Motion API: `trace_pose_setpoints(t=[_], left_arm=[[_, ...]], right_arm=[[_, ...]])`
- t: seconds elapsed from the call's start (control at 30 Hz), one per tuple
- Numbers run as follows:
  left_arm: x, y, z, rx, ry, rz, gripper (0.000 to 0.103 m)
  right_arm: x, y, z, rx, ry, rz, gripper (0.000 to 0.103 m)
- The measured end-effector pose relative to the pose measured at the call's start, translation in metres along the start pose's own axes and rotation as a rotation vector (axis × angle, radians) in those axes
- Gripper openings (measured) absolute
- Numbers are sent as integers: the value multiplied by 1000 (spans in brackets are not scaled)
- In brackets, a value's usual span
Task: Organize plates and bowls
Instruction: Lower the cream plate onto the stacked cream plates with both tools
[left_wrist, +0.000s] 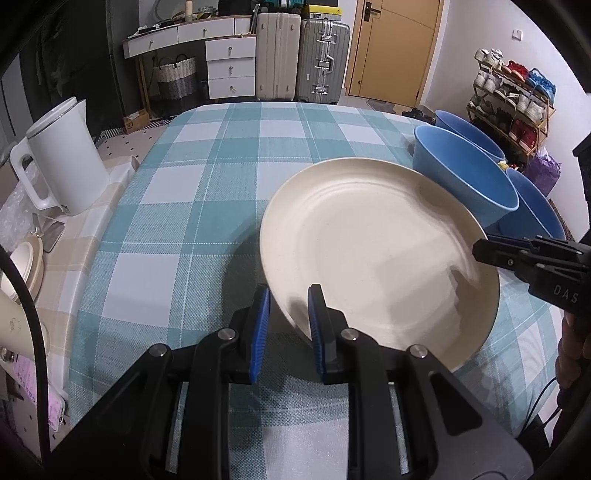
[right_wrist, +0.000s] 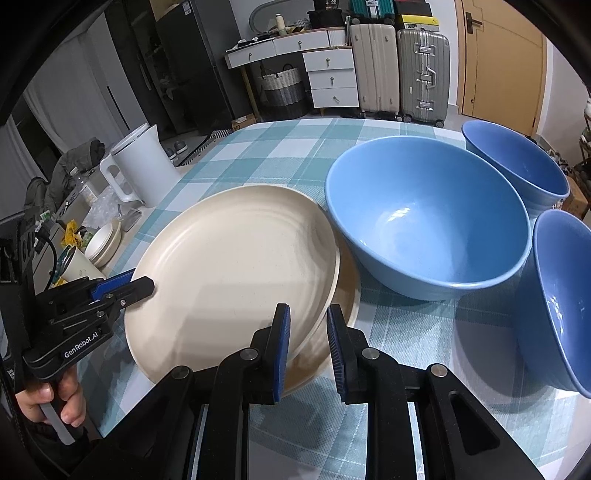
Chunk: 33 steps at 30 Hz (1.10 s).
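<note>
You are carrying a cream plate (right_wrist: 229, 266) between both tools, tilted, with its far right edge just over a second cream plate (right_wrist: 347, 291) that lies on the checked table (left_wrist: 177, 192). The left tool (left_wrist: 288, 314) is clamped on the near left rim; the right tool (right_wrist: 308, 328) is clamped on the near right rim, and each shows in the other's view gripping from the side.

The main risk is the tilt: if one hand drops faster than the other, the rim could twist out of a pad and the plate would slap down off-centre on the lower one. The large blue bowl (right_wrist: 428, 221) sits just beside the plates, so a drift to the right could knock it toward the two smaller blue bowls (right_wrist: 517, 162) (right_wrist: 565, 295). Letting go with one tool first would leave the plate levering on a single narrow pinch.

Both tools point steeply down toward the table, side by side. A hand (right_wrist: 44, 398) is wrapped around the left tool's handle.
</note>
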<state>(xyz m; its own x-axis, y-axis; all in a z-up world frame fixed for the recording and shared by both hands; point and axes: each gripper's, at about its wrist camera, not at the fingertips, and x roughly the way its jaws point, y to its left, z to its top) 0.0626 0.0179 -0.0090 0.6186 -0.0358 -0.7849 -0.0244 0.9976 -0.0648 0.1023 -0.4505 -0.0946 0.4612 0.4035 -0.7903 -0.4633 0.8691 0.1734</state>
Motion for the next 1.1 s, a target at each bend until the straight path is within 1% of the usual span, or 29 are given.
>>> trace_pose_setpoints(t=[0.27, 0.57, 0.8, 1.1], left_arm=[[6, -10, -1, 46, -6, 35, 17], [17, -12, -2, 60, 10, 48, 17], [20, -15, -4, 71, 9, 61, 17], [25, -15, -4, 76, 14, 59, 17]], right_arm=[[4, 1, -3, -5, 3, -27, 22], [8, -2, -7, 1, 12, -42, 22], [14, 1, -9, -20, 18, -73, 22], [18, 3, -9, -33, 20, -96, 23]])
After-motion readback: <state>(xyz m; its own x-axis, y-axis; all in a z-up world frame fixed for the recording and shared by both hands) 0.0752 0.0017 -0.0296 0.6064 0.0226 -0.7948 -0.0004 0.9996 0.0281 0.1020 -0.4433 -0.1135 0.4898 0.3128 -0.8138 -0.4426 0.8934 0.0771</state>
